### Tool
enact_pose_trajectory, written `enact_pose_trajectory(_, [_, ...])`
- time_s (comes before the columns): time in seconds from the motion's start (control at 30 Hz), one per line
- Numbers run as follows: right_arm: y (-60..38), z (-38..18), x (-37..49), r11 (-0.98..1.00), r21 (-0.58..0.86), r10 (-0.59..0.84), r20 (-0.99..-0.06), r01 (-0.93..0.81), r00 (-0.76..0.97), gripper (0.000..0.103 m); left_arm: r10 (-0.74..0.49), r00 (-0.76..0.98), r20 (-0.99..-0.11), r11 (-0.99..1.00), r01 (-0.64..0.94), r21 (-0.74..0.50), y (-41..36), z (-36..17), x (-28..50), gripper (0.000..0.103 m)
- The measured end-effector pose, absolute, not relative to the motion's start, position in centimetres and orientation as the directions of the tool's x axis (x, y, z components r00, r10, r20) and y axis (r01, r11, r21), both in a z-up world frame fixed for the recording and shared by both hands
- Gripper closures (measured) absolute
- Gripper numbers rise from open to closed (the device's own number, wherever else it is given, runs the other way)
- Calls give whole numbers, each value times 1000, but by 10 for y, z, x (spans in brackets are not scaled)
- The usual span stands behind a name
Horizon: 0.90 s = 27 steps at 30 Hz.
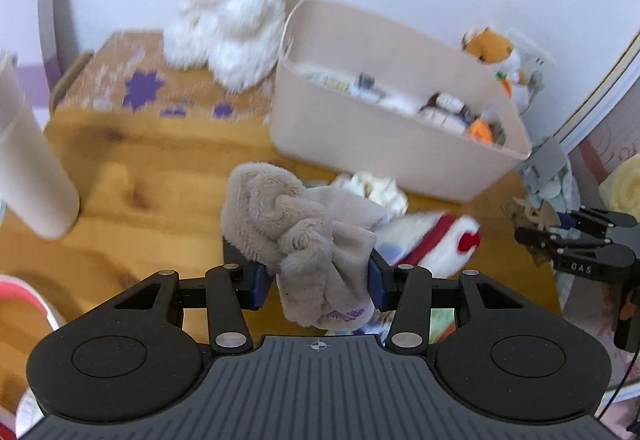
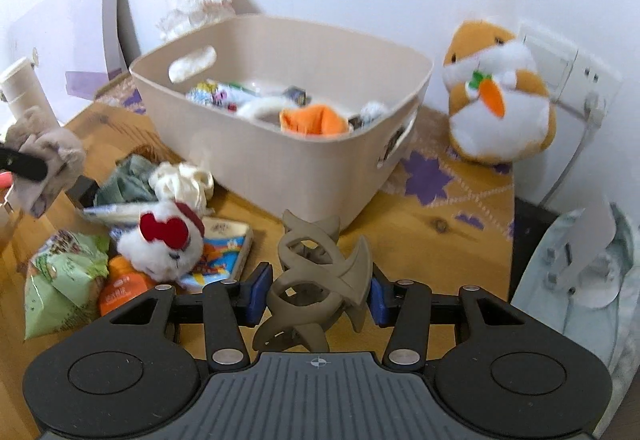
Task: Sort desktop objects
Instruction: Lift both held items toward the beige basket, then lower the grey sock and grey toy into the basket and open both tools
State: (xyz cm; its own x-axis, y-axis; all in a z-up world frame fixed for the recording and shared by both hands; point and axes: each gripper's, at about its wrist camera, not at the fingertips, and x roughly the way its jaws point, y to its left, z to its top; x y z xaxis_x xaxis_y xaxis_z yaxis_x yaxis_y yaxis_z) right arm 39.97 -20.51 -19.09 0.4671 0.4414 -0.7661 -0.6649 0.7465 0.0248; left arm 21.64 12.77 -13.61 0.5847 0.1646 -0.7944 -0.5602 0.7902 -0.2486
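My left gripper (image 1: 318, 282) is shut on a grey fluffy sock (image 1: 304, 228), held above the wooden desk (image 1: 160, 167). That sock (image 2: 44, 155) also shows at the left edge of the right wrist view. My right gripper (image 2: 316, 294) is shut on a taupe hair claw clip (image 2: 316, 280), lifted over the desk. The beige storage bin (image 2: 280, 143) stands behind, holding several small items and an orange cloth (image 2: 314, 119). The right gripper (image 1: 576, 240) appears at the right edge of the left wrist view with the claw clip in it.
A pile lies left of the bin: a white plush with a red bow (image 2: 164, 240), a cream scrunchie (image 2: 182, 179), a green snack bag (image 2: 60, 280), a picture card (image 2: 220, 256). A white plush cat (image 1: 236, 11) and an orange hamster plush (image 2: 496, 95) sit by the wall. A cream bottle (image 1: 28, 155) stands left.
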Motion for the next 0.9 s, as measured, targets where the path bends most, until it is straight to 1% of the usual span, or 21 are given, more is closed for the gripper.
enact_pose_trajectory(0.2, [-208, -163, 408, 757, -14, 449, -716, -654, 535, 57, 185, 629, -755, 827, -514, -226, 131, -110, 233, 55])
enact_pose_trajectory(0.27, [-209, -152, 414, 764, -17, 454, -695, -645, 557, 59, 190, 642, -743, 838, -500, -217, 133, -102, 241, 55])
enact_pose_trajectory(0.37, [-209, -139, 420, 774, -24, 458, -669, -633, 585, 60, 195, 659, -726, 853, -479, -205, 135, -92, 251, 55])
enact_pose_trajectory(0.47, [-210, -131, 425, 785, -27, 448, -666, -619, 597, 60, 199, 678, -707, 864, -462, -201, 138, -83, 261, 55])
enact_pose_trajectory(0.53, [-212, -129, 425, 780, 1, 470, -662, -626, 585, 62, 194, 690, -697, 867, -453, -208, 140, -79, 266, 55])
enact_pose_trajectory(0.73, [-211, -124, 412, 763, -23, 475, -659, -646, 584, 62, 174, 706, -686, 883, -421, -210, 137, -74, 276, 55])
enact_pose_trajectory(0.9, [-214, -110, 411, 767, -20, 487, -633, -642, 601, 62, 166, 718, -676, 888, -407, -214, 136, -70, 283, 55])
